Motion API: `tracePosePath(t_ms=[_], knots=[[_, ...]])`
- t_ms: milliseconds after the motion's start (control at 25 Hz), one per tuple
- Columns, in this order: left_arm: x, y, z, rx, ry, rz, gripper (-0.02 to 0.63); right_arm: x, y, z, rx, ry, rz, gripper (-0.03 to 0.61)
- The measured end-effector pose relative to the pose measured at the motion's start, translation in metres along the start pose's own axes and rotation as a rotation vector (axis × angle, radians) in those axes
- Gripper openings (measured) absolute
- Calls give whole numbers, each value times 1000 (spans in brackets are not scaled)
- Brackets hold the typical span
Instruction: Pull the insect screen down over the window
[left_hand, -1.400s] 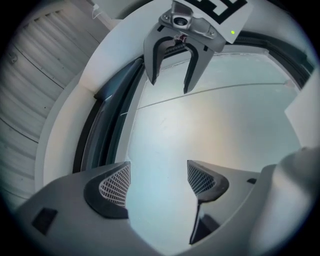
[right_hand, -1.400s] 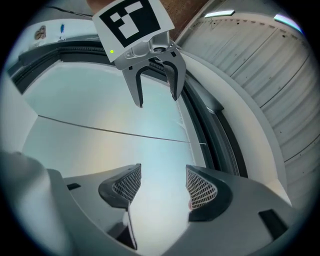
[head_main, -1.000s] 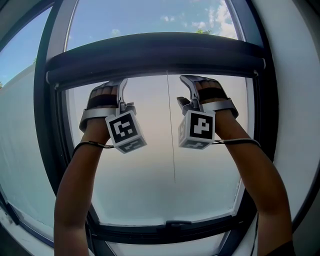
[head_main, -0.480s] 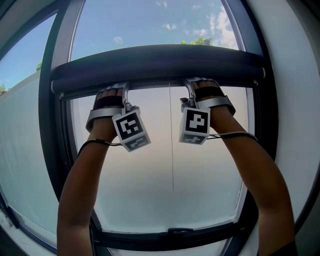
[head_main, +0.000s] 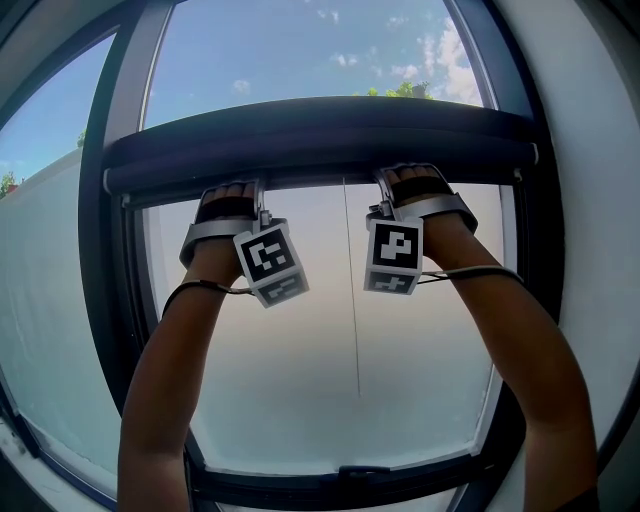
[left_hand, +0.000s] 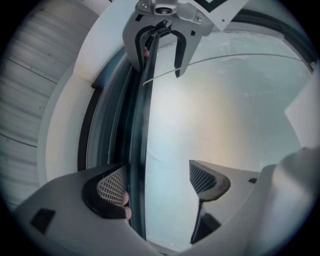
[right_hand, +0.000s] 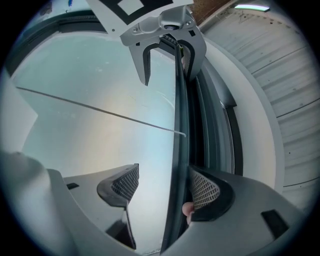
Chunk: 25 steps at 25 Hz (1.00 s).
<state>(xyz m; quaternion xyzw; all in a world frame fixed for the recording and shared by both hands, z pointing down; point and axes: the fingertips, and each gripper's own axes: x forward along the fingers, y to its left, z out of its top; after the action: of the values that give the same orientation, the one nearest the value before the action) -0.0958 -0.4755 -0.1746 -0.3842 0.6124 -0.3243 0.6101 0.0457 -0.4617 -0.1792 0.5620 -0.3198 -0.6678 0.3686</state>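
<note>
A: Head view first. Whereabouts of the insect screen (head_main: 320, 130)?

B: High up. Thick dark bar (head_main: 200, 155) stretched across the window frame (head_main: 100, 260), side to side. Blue sky (head_main: 300, 50) above, pale hazy glass (head_main: 300, 380) below.

A: And the arms (head_main: 160, 400)?

B: Both raised to that bar, 1 on each side of a thin cord (head_main: 352, 300) hanging down the middle of the pane. Marker cubes (head_main: 270, 262) turned toward the camera, a dark cable (head_main: 190, 287) looped at each wrist.

A: Now the left tongs (left_hand: 157, 182), from the left gripper view?

B: Open. Lower edge of the bar running up between the 2 jaws, close against 1 mesh-textured pad (left_hand: 112, 190), well clear of the other. Fingertips (left_hand: 126, 200) tucked just behind that nearer pad.

A: Clamped on it, then?

B: No. Merely straddling, with a wide gap left on 1 side.

A: And the right tongs (right_hand: 165, 187), from the right gripper view?

B: Much the same, mirrored. Jaws apart, bar edge between them, snug beside 1 pad, bare glass showing before the other. A fingertip poking out below the nearer pad.

A: Anything farther along?

B: Opposite tongs at the top of each gripper view, likewise astride the bar with jaws parted. Cord meeting the bar between the 2.
</note>
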Motion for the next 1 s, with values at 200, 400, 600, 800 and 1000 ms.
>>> tracePosePath(t_ms=[200,400,600,800,1000], knots=[[-2,0,0,21,11,-32,364,-2,3,-1,14,3,34,288],[-5,-3,-2,33,20,-66,364,-4,4,0,4,2,79,288],[-10,-5,-2,40,36,-131,364,-7,6,0,-1,14,113,288],[-14,-7,-3,52,40,-152,364,-11,9,1,-3,23,154,288],[-19,-15,-2,56,28,-197,364,-16,16,1,-3,19,189,287]])
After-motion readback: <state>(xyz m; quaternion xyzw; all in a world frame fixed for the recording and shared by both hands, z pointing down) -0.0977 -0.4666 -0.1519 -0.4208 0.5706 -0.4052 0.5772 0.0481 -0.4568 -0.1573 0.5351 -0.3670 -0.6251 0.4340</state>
